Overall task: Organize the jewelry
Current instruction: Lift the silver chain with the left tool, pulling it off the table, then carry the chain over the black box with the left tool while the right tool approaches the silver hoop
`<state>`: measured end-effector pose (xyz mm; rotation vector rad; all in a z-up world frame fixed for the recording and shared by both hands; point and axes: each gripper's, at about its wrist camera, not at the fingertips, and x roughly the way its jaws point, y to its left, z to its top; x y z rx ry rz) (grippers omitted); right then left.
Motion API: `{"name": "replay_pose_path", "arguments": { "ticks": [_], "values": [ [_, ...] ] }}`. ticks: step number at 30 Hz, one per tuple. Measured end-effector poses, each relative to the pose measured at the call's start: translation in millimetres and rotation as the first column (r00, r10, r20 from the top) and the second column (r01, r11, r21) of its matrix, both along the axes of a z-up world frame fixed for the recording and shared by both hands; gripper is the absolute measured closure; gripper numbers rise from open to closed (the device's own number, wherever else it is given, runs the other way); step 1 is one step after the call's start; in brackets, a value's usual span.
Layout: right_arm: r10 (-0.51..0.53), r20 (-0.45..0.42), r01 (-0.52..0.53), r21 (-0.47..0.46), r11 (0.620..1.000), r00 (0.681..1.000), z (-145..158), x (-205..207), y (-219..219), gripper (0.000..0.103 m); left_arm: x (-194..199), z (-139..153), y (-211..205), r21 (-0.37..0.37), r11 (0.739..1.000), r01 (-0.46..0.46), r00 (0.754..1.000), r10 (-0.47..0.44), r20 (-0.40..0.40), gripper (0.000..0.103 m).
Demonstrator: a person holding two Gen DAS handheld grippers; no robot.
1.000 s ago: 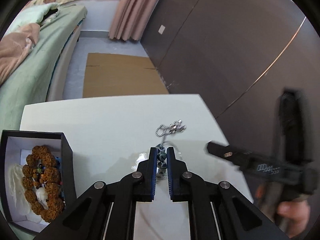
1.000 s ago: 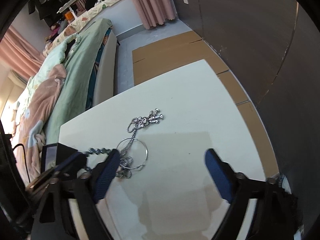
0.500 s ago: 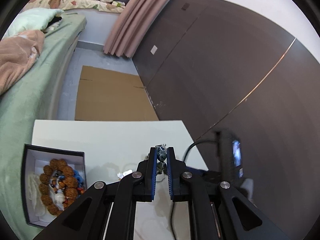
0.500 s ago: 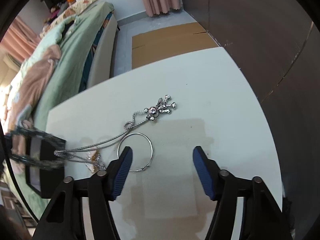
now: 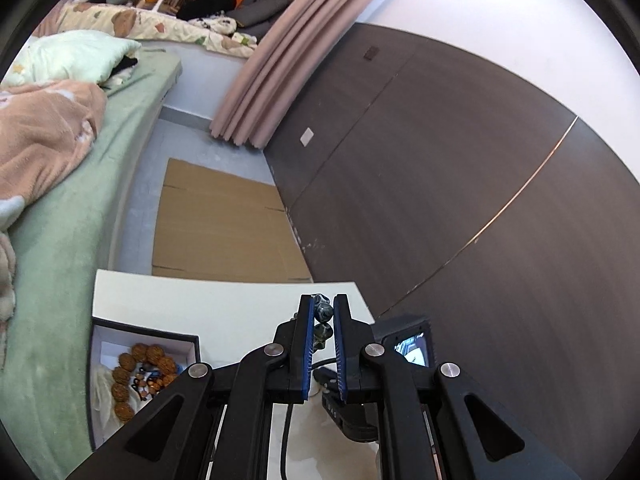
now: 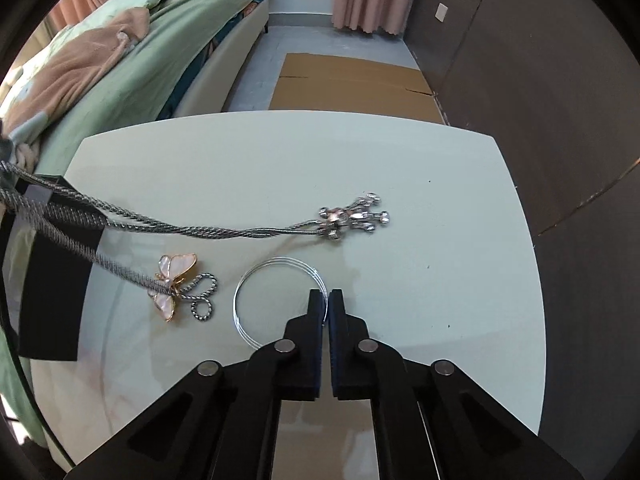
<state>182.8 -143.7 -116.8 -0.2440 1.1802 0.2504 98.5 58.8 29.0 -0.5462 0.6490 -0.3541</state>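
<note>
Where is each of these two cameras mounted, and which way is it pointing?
Left wrist: rides on the left gripper, raised above the table, facing the bed and dark wall; its fingers pinch a beaded piece.
Right wrist: rides on the right gripper, looking down at the table, closed on a thin silver hoop, near a butterfly pendant.
Shared: the table, the black box, the cardboard on the floor.

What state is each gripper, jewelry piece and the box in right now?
left gripper: shut on bead strand, raised above the table.
right gripper: shut on wire bangle, at its right rim.
silver rope necklace: stretched taut, pendant on white table.
butterfly charm: lying flat.
jewelry box: open, brown bead bracelet inside.
</note>
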Motion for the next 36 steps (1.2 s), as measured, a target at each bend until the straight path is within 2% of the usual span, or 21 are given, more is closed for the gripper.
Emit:
{"name": "replay_pose_path", "arguments": {
  "ticks": [5,8,16,27,33,36],
  "values": [
    [-0.058,0.009,0.056,0.129,0.990,0.998,20.0,1.1,-22.6,0.100,-12.6,20.7,5.8,-0.013,1.000,-0.013,0.998,0.014,0.056,0.094],
    [-0.101,0.023,0.093,0.219,0.971,0.995,34.0,-1.4,-38.1,0.100,-19.3,32.8,6.7,-0.019,1.000,-0.019,0.996,0.021,0.085,0.094],
    [-0.112,0.043,0.091,0.345,0.934,0.993,53.8,-10.6,-50.2,0.100,-39.0,68.6,-1.2,-0.015,1.000,-0.017,0.984,0.019,0.176,0.094],
    [-0.101,0.054,0.074,0.374,0.925,0.993,63.3,-16.8,-51.9,0.100,-73.9,113.0,-2.7,-0.039,0.998,-0.039,0.956,0.049,0.290,0.094],
    [-0.139,-0.104,0.167,0.354,0.920,0.985,30.3,-5.8,-62.7,0.100,-84.2,123.8,-3.8,-0.026,0.998,-0.052,0.945,0.058,0.321,0.094],
    [-0.160,-0.131,0.197,0.350,0.916,0.978,21.0,-2.7,-67.5,0.099,-84.3,121.8,-3.4,-0.027,0.998,-0.053,0.948,0.059,0.313,0.094]
  ]
}}
